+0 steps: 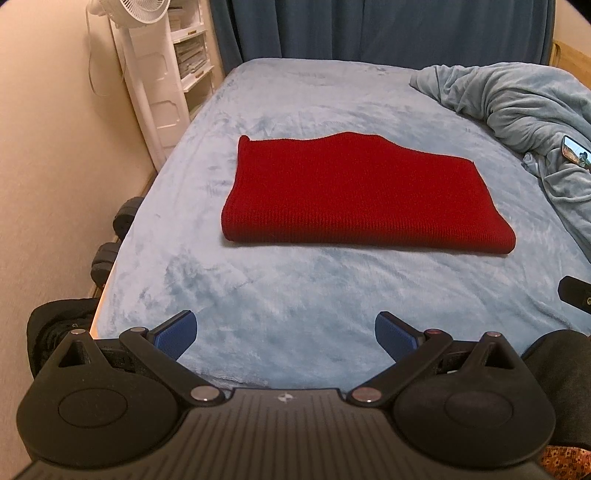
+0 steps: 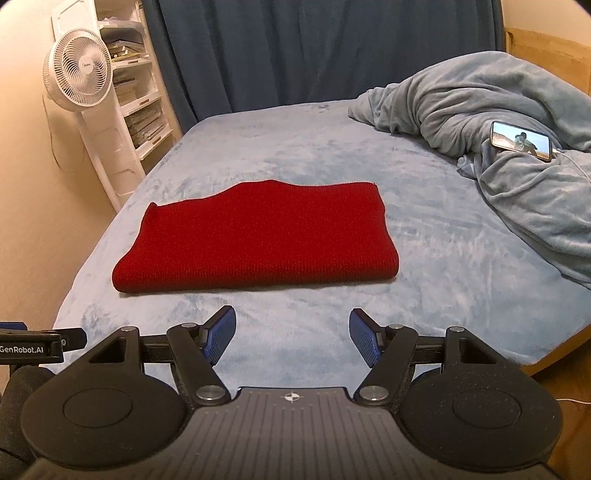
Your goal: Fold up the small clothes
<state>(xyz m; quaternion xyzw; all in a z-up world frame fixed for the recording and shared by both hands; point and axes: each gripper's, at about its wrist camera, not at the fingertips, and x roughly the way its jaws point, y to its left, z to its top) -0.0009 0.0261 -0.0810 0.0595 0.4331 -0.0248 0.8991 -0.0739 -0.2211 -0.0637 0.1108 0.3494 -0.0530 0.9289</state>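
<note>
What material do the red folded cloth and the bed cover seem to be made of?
Red folded cloth: probably knitted yarn, wool or acrylic, matte; fine ribbed rows show along its thick fold. Bed cover: probably plush fleece, slightly shiny; brushed pile shows lighter and darker streaks.

Both cams ride on the grippers, looking forward and down along the fingers from the near edge of the bed (image 1: 258, 288).

Left wrist view: the left gripper (image 1: 285, 334) fills the bottom of the frame. The red cloth (image 1: 343, 192) sits centre, slightly right. The fan (image 1: 140, 11) is cropped at top left, the right gripper's edge just shows at the right.

Right wrist view: the right gripper (image 2: 292, 341) is at the bottom, cloth (image 2: 258, 236) left of centre, and the left gripper's tip pokes in at the left edge. It sees more of the duvet (image 2: 498, 122) and phone (image 2: 521, 140).

Shared: bed, cloth, fan (image 2: 77, 75), shelves (image 2: 136, 107), curtain (image 2: 314, 48), duvet. Both sit near the cloth, not over it.
</note>
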